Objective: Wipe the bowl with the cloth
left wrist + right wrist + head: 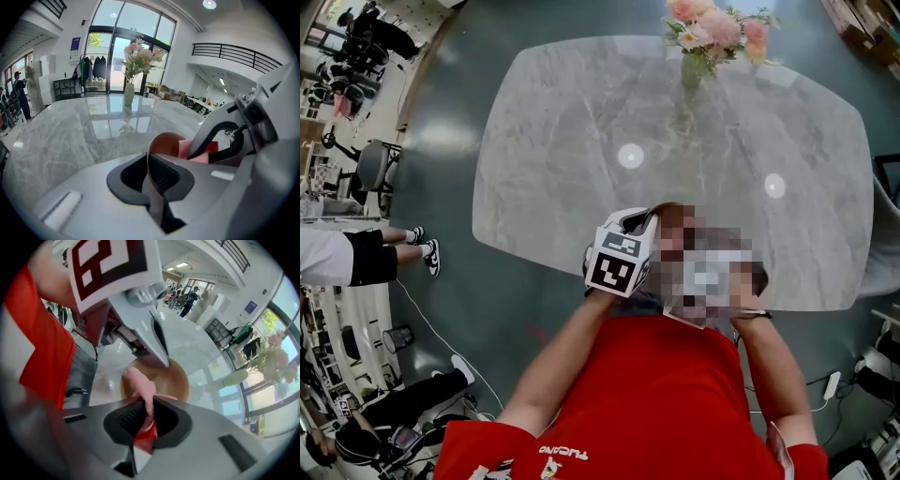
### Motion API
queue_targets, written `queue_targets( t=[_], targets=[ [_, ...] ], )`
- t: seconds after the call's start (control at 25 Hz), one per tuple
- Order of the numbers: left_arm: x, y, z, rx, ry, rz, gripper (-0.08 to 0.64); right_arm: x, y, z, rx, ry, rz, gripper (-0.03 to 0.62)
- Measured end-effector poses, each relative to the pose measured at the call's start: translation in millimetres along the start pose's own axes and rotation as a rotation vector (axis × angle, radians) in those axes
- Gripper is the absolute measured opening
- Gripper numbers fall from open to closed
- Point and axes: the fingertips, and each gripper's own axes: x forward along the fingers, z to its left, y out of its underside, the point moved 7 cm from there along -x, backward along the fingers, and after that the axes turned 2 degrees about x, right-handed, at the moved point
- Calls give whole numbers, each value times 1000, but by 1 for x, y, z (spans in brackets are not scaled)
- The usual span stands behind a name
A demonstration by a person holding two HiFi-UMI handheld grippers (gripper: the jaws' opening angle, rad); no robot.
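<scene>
Two grips, gripper views only: left claw (pixel 148 163) pinching bowl (pixel 166 143) rim, right claw (pixel 149 412) pinching cloth (pixel 142 384).

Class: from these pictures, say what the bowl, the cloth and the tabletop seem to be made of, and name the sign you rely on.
The bowl: probably wood, or a wood-coloured plastic; even brown, dull sheen, thin rim.
The cloth: soft pink fabric; it droops and folds limply.
The tabletop: polished grey marble or marble-look stone; faint veins, mirror-like reflections of lamps and windows.
</scene>
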Motion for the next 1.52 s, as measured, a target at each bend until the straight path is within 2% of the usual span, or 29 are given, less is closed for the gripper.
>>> queue_targets(
  t=[0.12, 0.36, 0.52, 0.68, 0.88, 1.04, 1.32, 1.52],
  targets=[
    [3, 2, 4, -32, 5, 21, 18, -5, 0, -2, 77, -10, -69, 23],
    [13, 4, 10, -93, 5, 57, 20, -12, 18, -13, 285, 40, -194, 23],
    [18, 3, 11, -92, 1, 80, 20, -16, 30, -20, 434, 66, -279, 25],
    [23, 2, 11, -83, 1, 94, 20, -18, 38, -22, 537, 73, -346, 25],
    [24, -2, 10, -85, 18, 89, 21, -19, 42, -23, 624, 67, -398, 25],
    [22, -2, 12, -82, 19, 78, 32, -20, 44, -22, 659, 69, -421, 24],
    [19, -3, 12, -80, 52, 40, 116, -24, 48, -29, 737, 83, -491, 25],
    [11, -3, 12, -76, 65, -22, 156, -30, 54, -33, 806, 91, -551, 23]
  ],
)
